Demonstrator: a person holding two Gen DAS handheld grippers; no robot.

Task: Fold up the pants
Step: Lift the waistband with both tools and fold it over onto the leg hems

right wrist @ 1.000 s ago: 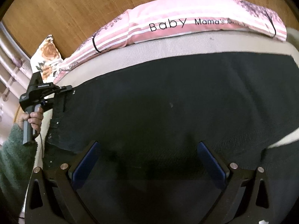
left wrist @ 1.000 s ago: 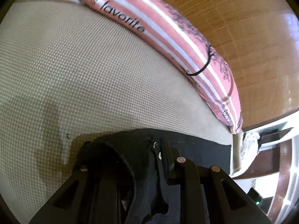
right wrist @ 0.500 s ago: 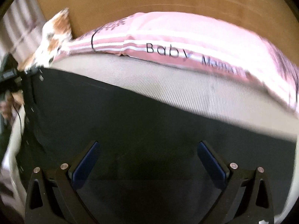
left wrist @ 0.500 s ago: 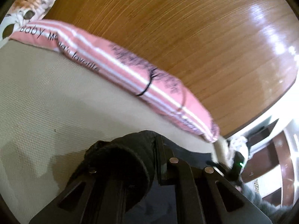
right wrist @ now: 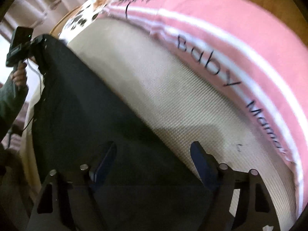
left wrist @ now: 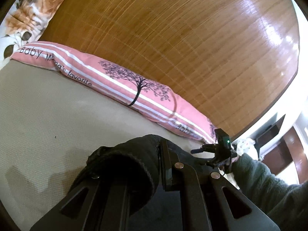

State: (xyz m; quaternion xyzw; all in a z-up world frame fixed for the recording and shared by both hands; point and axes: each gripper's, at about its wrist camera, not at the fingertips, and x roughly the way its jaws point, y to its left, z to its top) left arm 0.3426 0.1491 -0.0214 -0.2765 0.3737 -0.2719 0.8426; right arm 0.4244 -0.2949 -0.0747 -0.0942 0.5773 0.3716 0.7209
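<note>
Pants [right wrist: 92, 115] lie dark across the bed [left wrist: 48, 115], along its edge away from the pink pillow [left wrist: 123, 80] at the headboard [left wrist: 173, 38]. Left gripper [left wrist: 159, 152] is clamped on a bunched end of the pants, lifted off the bed. Right gripper [right wrist: 154, 154] has just been narrowing, fingers [right wrist: 105, 159] apart above the pants, gripping nothing.

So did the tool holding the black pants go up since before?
Yes. The left tool, shut on the pants, rose: the pink pillow now sits lower in its view, with more wooden headboard showing.
</note>
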